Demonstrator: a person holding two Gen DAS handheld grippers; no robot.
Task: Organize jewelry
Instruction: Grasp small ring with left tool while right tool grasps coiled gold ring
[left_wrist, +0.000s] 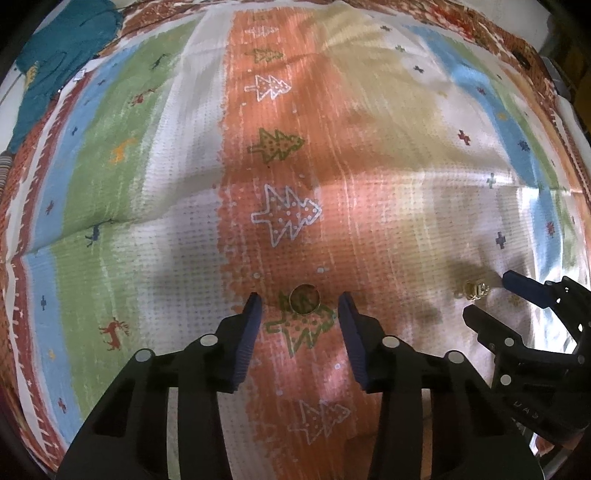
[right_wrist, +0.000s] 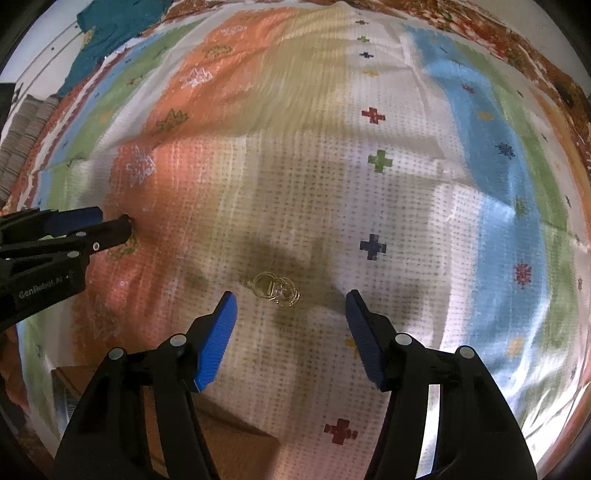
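Where striped cloth (left_wrist: 155, 221) lies creased (teal fabric (left_wrist: 62, 55) beyond), gold ring (left_wrist: 304, 299), ring cluster (right_wrist: 275, 290).

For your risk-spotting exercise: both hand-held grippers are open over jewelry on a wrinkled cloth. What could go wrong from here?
1. The left hand-held gripper may push the thin gold ring into the soft patterned cloth instead of gripping it.
2. The right hand-held gripper faces a cluster of rings; closing may catch only some and scatter the rest.

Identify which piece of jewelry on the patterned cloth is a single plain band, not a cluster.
The single gold band ring on the orange stripe, between the left claw's tips. The other, before the right claw, is a cluster of thin linked gold rings.
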